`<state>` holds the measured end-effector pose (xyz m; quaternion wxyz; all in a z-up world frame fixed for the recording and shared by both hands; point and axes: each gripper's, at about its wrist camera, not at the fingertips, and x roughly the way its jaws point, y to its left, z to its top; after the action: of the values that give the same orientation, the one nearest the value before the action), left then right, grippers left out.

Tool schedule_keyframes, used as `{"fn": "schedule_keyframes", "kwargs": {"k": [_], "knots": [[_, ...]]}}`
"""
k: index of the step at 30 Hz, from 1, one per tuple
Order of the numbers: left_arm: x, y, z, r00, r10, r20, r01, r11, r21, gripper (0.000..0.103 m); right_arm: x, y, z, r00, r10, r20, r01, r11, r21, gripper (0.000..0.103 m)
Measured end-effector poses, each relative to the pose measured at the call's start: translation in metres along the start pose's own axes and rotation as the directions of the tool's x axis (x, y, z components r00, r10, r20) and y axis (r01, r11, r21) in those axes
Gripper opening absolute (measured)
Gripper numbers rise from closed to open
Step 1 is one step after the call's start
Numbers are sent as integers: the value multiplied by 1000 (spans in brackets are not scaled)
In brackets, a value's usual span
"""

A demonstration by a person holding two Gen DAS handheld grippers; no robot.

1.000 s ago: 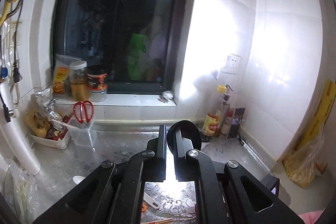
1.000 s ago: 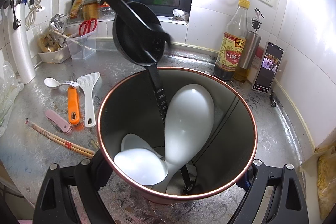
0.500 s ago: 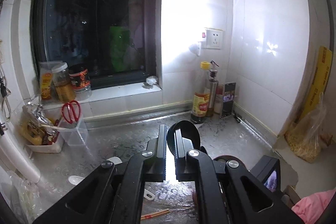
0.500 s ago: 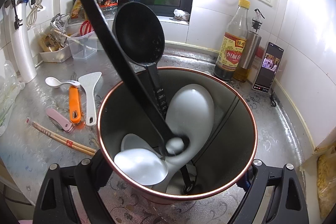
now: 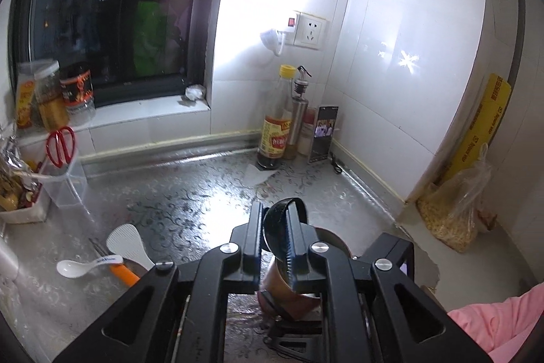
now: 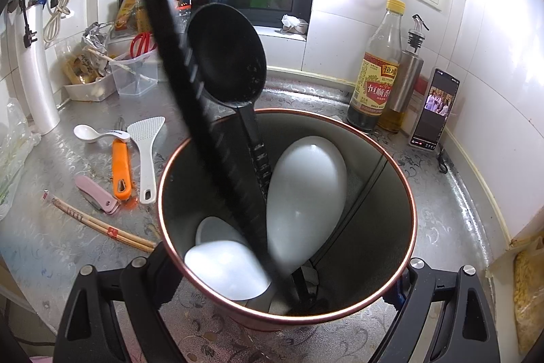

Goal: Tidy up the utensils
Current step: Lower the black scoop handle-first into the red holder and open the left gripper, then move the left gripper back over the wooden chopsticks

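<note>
Left hand-held gripper (image 5: 276, 235): jaws have just been opening, black ladle (image 6: 227, 56) handle between the fingers with a visible gap on the left side. Ladle stands handle-down in the metal canister (image 6: 403, 179), bowl above the rim. Right hand-held gripper (image 6: 282, 291) clamps the canister from both sides. White spoons (image 6: 306, 193) inside. Rice paddle (image 6: 146, 138), chopsticks (image 6: 102, 223) lie left on counter (image 6: 438, 210).
</note>
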<state>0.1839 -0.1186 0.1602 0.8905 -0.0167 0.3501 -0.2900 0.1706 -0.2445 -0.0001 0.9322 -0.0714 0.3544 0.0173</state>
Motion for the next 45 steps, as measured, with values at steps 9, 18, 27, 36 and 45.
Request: {"fn": "schedule_keyframes", "kwargs": {"k": [9, 18, 27, 36, 45], "knots": [[-6, 7, 1, 1000, 2, 11, -2, 999, -37, 38, -1, 2, 0, 1000, -1, 0, 1, 1000, -1, 93], [-10, 37, -8, 997, 77, 3, -76, 989, -130, 55, -1, 1, 0, 1000, 0, 0, 0, 1000, 0, 93], [-7, 92, -36, 972, 214, -98, -233, 937, -262, 66, -1, 2, 1, 1000, -2, -1, 2, 1000, -1, 94], [-24, 150, -72, 927, 328, -180, -374, 838, -397, 68, 5, 1, 2, 1000, 1, -24, -1, 1000, 4, 94], [-51, 197, -115, 869, 432, -243, -493, 712, -499, 78, 4, 2, 1, 1000, 1, -25, -1, 1000, 6, 94]]}}
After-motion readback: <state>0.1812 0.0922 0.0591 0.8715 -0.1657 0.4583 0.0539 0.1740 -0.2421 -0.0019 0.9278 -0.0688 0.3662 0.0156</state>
